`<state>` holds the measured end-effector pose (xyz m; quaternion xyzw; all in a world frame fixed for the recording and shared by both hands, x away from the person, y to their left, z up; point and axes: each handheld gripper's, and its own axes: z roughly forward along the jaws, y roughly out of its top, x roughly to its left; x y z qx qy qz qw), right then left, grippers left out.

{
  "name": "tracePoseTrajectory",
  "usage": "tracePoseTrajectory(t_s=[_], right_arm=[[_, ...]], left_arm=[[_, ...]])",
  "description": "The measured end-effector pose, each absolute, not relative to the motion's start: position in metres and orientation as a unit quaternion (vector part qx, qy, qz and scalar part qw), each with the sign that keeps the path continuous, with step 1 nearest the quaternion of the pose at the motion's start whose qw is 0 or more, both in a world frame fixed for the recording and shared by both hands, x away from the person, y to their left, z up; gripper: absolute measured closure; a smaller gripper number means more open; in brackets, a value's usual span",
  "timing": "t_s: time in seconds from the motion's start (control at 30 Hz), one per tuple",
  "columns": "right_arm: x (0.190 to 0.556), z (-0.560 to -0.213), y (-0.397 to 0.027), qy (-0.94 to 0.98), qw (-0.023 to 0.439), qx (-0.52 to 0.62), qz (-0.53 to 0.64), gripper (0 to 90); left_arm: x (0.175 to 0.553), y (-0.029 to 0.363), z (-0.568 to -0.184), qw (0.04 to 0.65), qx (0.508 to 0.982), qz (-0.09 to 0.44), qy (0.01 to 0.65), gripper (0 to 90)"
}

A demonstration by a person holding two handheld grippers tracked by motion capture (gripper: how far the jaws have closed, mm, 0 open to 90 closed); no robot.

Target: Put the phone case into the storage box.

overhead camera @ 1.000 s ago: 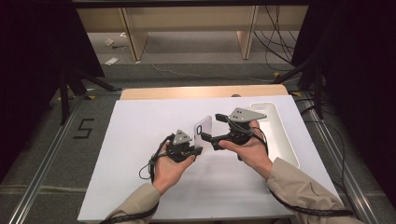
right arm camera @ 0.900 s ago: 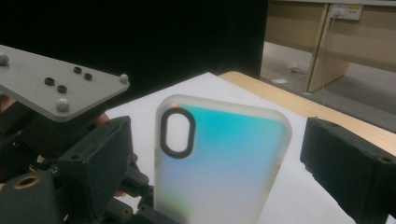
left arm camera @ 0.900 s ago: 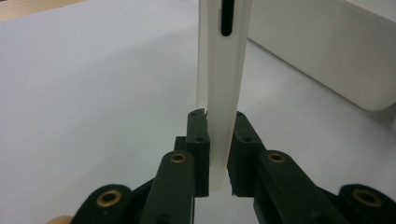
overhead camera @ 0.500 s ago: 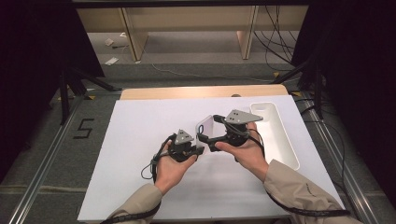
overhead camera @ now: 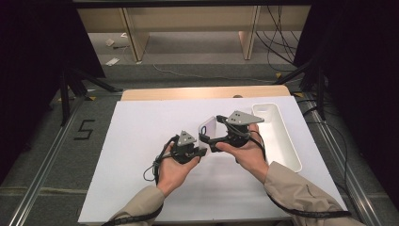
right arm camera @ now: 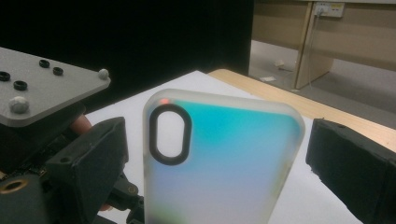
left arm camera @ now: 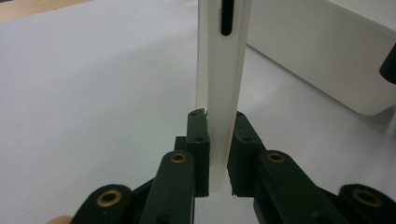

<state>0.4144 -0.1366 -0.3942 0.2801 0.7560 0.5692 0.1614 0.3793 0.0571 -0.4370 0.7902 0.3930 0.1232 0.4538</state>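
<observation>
Your left claw (overhead camera: 201, 151) is clamped on the bottom edge of a translucent white phone case (overhead camera: 208, 128), which stands upright on that edge above the middle of the white counter (overhead camera: 141, 141). In the left gripper view the two black pads press on the case (left arm camera: 219, 93) from either side, one on each face, with the narrow slot in its side rim showing higher up. The jaws are nearly closed, with just the thickness of the case between them.

Your right claw (overhead camera: 210, 141) sits just to the right of the case, level with it and pointing left toward it. In the right gripper view its jaws stand wide apart, one on each side of the case (right arm camera: 219, 163), and neither pad touches it; there is clear space between the right-hand jaw and the rounded corner of the case. That view shows the flat back of the case with its dark-rimmed oval camera cutout (right arm camera: 170, 134) near the top left corner.

A long white tray (overhead camera: 282, 136) lies on the right part of the counter, just beyond your right hand (overhead camera: 244, 153). Your left hand (overhead camera: 174, 172) is on the near side, slightly left of centre.
</observation>
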Motion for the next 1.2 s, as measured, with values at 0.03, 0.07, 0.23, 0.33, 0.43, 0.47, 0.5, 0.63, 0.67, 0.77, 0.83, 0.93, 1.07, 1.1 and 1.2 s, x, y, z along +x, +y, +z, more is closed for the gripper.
tracePoseTrajectory(t_s=[0.03, 0.07, 0.23, 0.33, 0.43, 0.47, 0.5, 0.63, 0.67, 0.77, 0.83, 0.93, 1.07, 1.1, 1.2], right_arm=[[0.4145, -0.3943, -0.1365, 0.755, 0.163, 0.282, 0.569, 5.9], [0.4147, -0.3945, -0.1363, 0.754, 0.164, 0.283, 0.57, 5.8], [0.4165, -0.3958, -0.1367, 0.749, 0.164, 0.291, 0.573, 6.1], [0.4167, -0.3969, -0.1362, 0.748, 0.164, 0.293, 0.573, 6.6], [0.4168, -0.3978, -0.1356, 0.747, 0.163, 0.293, 0.574, 7.4], [0.4167, -0.3979, -0.1355, 0.747, 0.164, 0.293, 0.574, 7.6], [0.4168, -0.3981, -0.1354, 0.747, 0.165, 0.293, 0.574, 7.7], [0.4168, -0.3987, -0.1351, 0.744, 0.166, 0.295, 0.575, 8.3], [0.4168, -0.3988, -0.135, 0.744, 0.167, 0.295, 0.576, 8.5], [0.4168, -0.3991, -0.135, 0.743, 0.167, 0.295, 0.576, 8.8], [0.4167, -0.3994, -0.1348, 0.744, 0.168, 0.295, 0.576, 8.9], [0.4169, -0.4006, -0.134, 0.743, 0.17, 0.294, 0.577, 9.2], [0.4163, -0.4012, -0.133, 0.743, 0.168, 0.294, 0.578, 9.9], [0.4162, -0.4011, -0.133, 0.742, 0.169, 0.294, 0.578, 10.4], [0.4161, -0.401, -0.1331, 0.741, 0.171, 0.294, 0.579, 11.7]], left_arm=[[0.3791, 0.0569, -0.4371, 0.454, 0.79, 0.123, 0.393, 80.3], [0.379, 0.0566, -0.4371, 0.454, 0.791, 0.123, 0.392, 80.3], [0.3783, 0.0553, -0.4374, 0.453, 0.792, 0.122, 0.39, 80.3], [0.3782, 0.0552, -0.4372, 0.454, 0.791, 0.122, 0.391, 80.3], [0.3783, 0.0553, -0.4374, 0.454, 0.792, 0.123, 0.39, 80.3], [0.3783, 0.0553, -0.4374, 0.453, 0.793, 0.123, 0.389, 80.3], [0.3782, 0.0552, -0.4374, 0.454, 0.792, 0.123, 0.389, 80.3], [0.378, 0.055, -0.4371, 0.455, 0.791, 0.123, 0.389, 80.3], [0.378, 0.055, -0.437, 0.456, 0.791, 0.123, 0.39, 80.3], [0.378, 0.0549, -0.4371, 0.455, 0.792, 0.124, 0.388, 80.3], [0.378, 0.0547, -0.4372, 0.454, 0.792, 0.125, 0.388, 80.3], [0.378, 0.0546, -0.4372, 0.455, 0.792, 0.125, 0.388, 80.3], [0.3779, 0.0547, -0.4371, 0.455, 0.792, 0.126, 0.387, 80.3], [0.3778, 0.0546, -0.4371, 0.455, 0.792, 0.126, 0.387, 80.3], [0.3777, 0.0542, -0.4372, 0.455, 0.792, 0.126, 0.386, 80.3]])
